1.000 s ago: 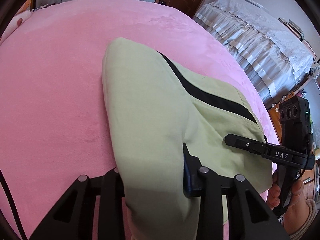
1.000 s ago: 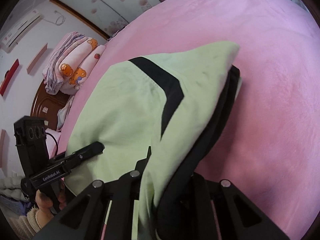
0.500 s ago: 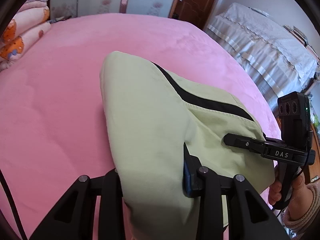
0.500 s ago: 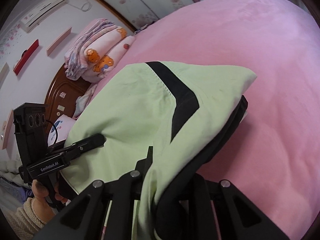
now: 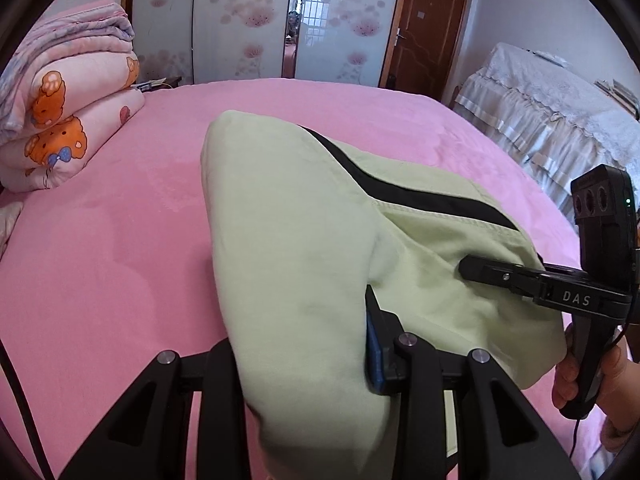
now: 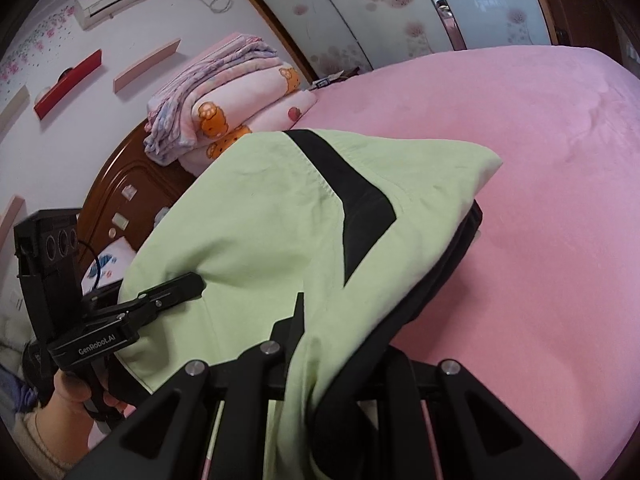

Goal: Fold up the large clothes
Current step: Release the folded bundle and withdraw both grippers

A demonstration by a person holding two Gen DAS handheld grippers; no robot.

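The wide bed under its pink plush cover [image 5: 100, 264] stretches out ahead of both tools, and beyond it, off to the left of the left tool, sits a stack of folded pink cartoon-print quilts [image 5: 68, 120]. The pale green cotton garment with a black stripe and dark lining [image 5: 304, 240] hangs bunched between the two tools, lifted off the cover and draped forward from their jaws. The left gripper [image 5: 304, 364] stands partly closed with a thick fold of green cloth filling the gap between its fingers, so it has hold of the garment. The right gripper [image 6: 316, 364] is pinched almost fully shut on a gathered edge of green fabric and dark lining. Each tool shows in the other's view, gripped by a hand [image 5: 592, 380] just beside the cloth. From here the risk, as I judge it, is that the thick wad in the left jaws slips out as the garment swings, or that the layers land crooked and bunched because the loose front corner trails free. Compared with a second back, both tools have swung round and tipped up a little: the quilts, wardrobe doors and wooden door [image 5: 424, 28] have come into sight, while the grip on the cloth looks unchanged.
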